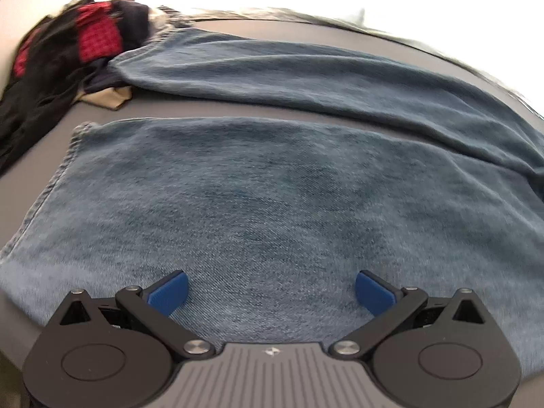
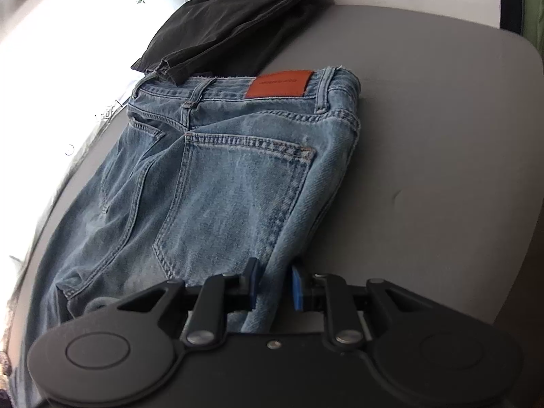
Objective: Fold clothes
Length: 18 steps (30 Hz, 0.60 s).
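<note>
Jeans [image 2: 210, 183] bear brown patch [image 2: 279, 83], lettering unreadable.

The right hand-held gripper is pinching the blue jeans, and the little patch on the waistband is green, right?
Not quite. The patch is reddish-brown, not green, as the right wrist view shows. The right hand-held gripper is indeed pinching the blue jeans.

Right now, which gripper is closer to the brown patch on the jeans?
Right. The right gripper is clamped on the jeans below the brown patch. The left gripper hangs open over the legs, with no patch in its view.
</note>
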Each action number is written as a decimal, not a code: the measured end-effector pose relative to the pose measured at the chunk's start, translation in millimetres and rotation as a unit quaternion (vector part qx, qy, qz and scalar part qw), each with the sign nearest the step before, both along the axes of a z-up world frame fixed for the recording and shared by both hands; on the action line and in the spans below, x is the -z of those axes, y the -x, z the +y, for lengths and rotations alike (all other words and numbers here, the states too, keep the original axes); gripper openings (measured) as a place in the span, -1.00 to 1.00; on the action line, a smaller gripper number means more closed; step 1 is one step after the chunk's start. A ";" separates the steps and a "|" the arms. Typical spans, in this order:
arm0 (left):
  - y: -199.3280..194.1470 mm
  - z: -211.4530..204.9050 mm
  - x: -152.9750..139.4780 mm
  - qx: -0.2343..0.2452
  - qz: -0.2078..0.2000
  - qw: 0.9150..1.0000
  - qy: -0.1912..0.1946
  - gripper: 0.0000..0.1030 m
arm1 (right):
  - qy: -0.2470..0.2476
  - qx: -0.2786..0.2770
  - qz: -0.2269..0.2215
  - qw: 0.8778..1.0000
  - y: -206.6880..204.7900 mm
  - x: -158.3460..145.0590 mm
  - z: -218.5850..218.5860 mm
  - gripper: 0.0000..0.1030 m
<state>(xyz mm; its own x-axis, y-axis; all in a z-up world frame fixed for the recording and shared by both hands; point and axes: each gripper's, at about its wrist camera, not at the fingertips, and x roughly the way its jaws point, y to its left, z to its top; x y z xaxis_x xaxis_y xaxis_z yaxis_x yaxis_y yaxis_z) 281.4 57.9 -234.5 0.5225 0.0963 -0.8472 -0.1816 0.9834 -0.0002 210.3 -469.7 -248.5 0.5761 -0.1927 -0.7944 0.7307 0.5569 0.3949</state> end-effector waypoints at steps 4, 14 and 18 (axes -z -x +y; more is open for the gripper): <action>1.0 15.7 -4.7 0.018 0.013 0.999 0.025 1.00 | 0.021 0.005 0.007 1.000 -1.8 -1.4 6.7 -0.60; 41.7 136.6 -26.7 -0.257 -0.052 0.954 0.146 1.00 | 0.022 0.033 -0.009 0.999 3.0 0.6 11.4 -0.62; 60.2 159.2 -27.9 -0.288 -0.054 0.949 0.115 0.99 | 0.030 0.036 -0.005 0.999 1.3 -0.1 13.7 -0.60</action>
